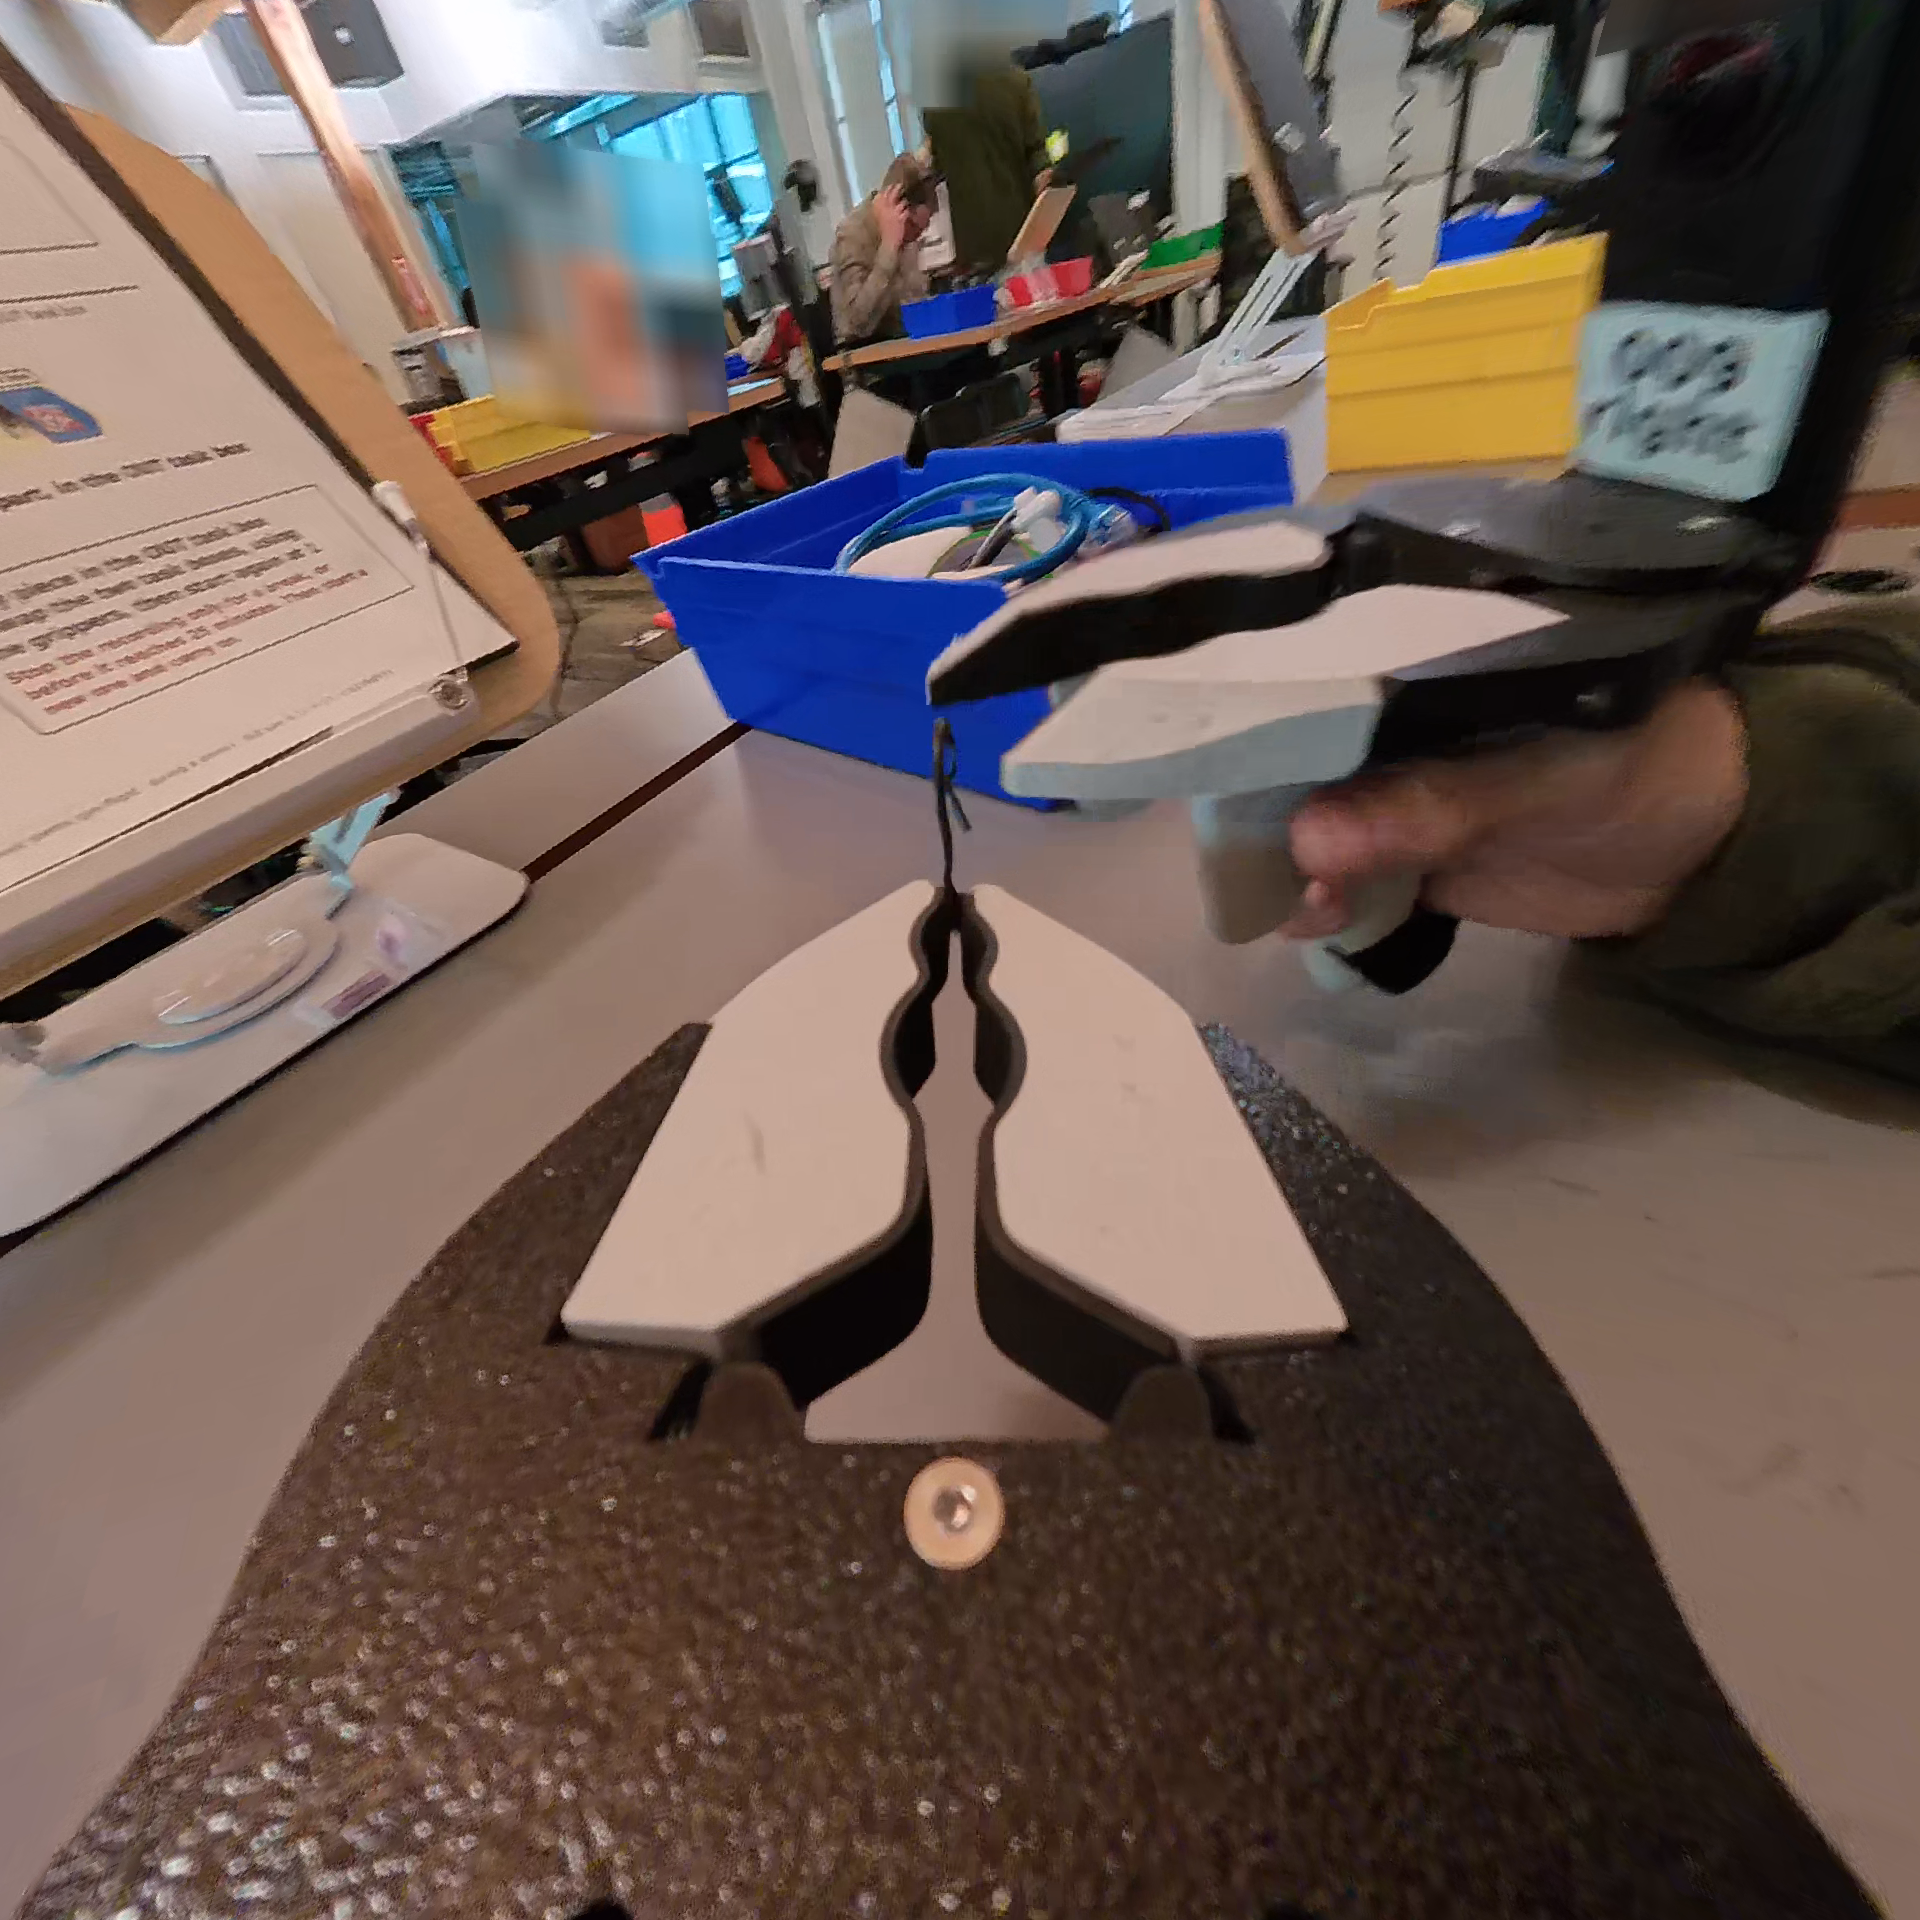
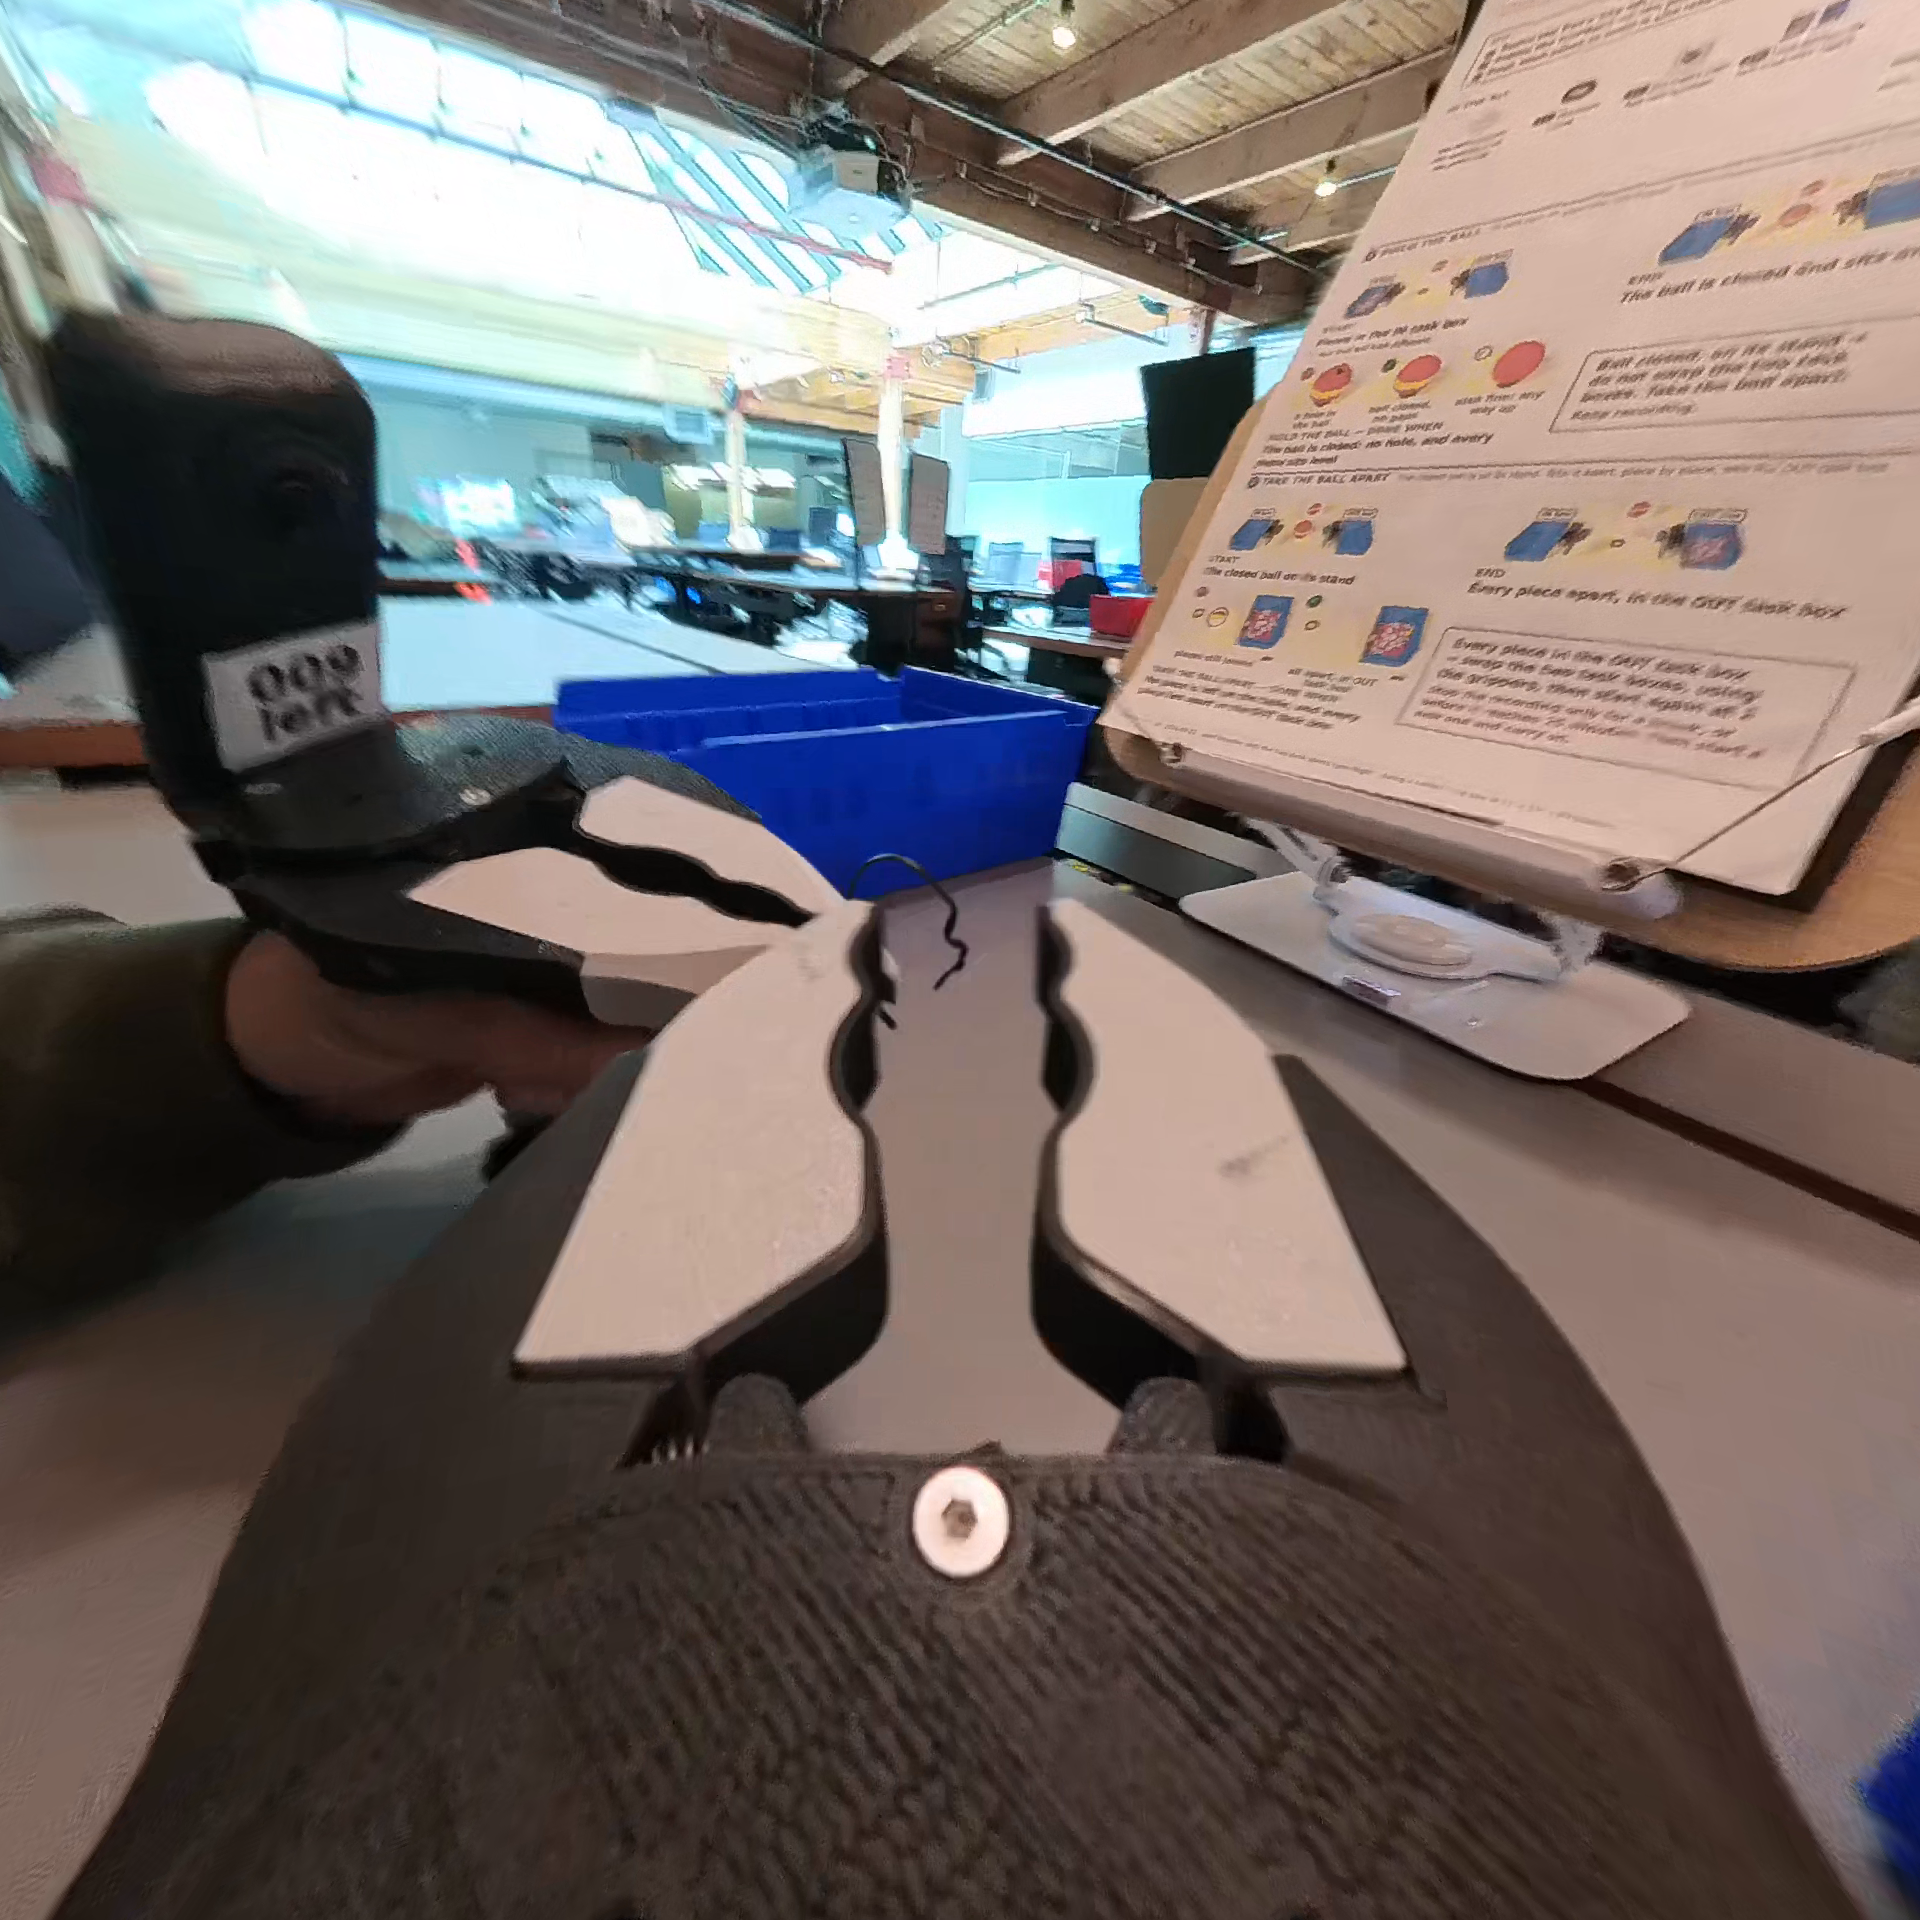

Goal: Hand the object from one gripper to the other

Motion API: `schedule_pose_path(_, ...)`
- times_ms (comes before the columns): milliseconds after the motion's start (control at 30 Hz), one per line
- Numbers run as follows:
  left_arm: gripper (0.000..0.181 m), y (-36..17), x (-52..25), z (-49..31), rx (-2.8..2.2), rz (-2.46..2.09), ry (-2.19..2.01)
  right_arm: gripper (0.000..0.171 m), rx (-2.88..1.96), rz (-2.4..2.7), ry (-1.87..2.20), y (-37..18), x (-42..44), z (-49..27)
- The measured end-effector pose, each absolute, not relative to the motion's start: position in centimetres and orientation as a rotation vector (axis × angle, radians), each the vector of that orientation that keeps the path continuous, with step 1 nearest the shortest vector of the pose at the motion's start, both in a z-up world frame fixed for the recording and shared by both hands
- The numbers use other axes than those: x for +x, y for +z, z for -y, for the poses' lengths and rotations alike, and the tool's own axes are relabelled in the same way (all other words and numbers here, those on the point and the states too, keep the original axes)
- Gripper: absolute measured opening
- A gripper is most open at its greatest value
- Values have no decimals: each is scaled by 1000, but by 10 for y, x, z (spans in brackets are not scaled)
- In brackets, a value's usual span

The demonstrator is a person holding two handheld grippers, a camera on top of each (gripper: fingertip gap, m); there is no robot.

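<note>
One wire (image 1: pixel 945 810): thin, black and kinked, the only thing being passed; it is off the counter (image 1: pixel 1558 1299), pinched at its lower end in my left claw (image 1: pixel 948 912).
Two claws: my left claw is clenched on the wire at the very tips; my right claw (image 2: pixel 958 914) is released, with a clear gap between its jaws.
Long axis: in the left wrist view the wire rises from my left tips towards the right claw; in the right wrist view its free end curls.
Key relation: the free end lies inside the right claw's gap, close to its left finger (image 2: pixel 727 1122) and apart from the other, so I judge the right claw should centre on it before closing.
Nearer claw: both, tip to tip.
One instruction board (image 2: pixel 1558 520): propped on a stand beside the claws.
Blue bins: one in each view (image 1: pixel 831 634); I cannot tell whether it is the same bin.
</note>
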State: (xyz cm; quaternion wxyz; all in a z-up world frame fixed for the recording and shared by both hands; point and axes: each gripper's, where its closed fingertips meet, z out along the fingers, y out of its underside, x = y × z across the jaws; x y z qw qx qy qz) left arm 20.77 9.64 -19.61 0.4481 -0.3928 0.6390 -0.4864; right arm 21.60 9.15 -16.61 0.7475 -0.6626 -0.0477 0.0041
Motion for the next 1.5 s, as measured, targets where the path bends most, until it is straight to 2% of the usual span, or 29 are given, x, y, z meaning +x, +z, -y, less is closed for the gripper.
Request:
schedule_pose_path(133, 1, -201, 210, -113, -899, -1583, -901, 30, -1518, 308, -343, -176, 215, -95)
schedule_pose_path(200, 1, -200, 210, -119, -800, -1572, -688, 37, -1502, 329, -383, -174, 208, -96)
schedule_pose_path(500, 1, -174, 207, -128, -416, -1411, -26, 41, -1430, -275, 345, -169, 219, -99)
schedule_pose_path(600, 1, -165, 206, -119, -237, -1353, 107, 39, -1407, -352, 719, -175, 207, -103)
schedule_pose_path(633, 1, -165, 206, -116, -189, -1340, 137, 41, -1370, -364, 855, -172, 201, -103)
schedule_pose_path(700, 1, -167, 208, -114, -159, -1335, 160, 34, -1298, -387, 1069, -166, 195, -101)
schedule_pose_path(767, 1, -166, 209, -116, -161, -1330, 168, 35, -1254, -426, 1147, -165, 198, -100)
schedule_pose_path(867, 1, -162, 208, -124, -154, -1315, 208, 31, -1233, -465, 1176, -167, 205, -98)
schedule_pose_path(1033, 1, -168, 210, -126, -117, -1341, 247, 13, -1227, -459, 1177, -166, 206, -97)
schedule_pose_path(1367, 2, -173, 212, -121, -81, -1364, 271, 2, -1299, -451, 1110, -174, 208, -99)
schedule_pose_path(1400, 4, -175, 213, -122, -92, -1375, 262, 1, -1308, -445, 1100, -175, 207, -99)
schedule_pose_path(1500, 31, -179, 214, -127, -219, -1398, 136, 0, -1341, -407, 1055, -176, 206, -99)
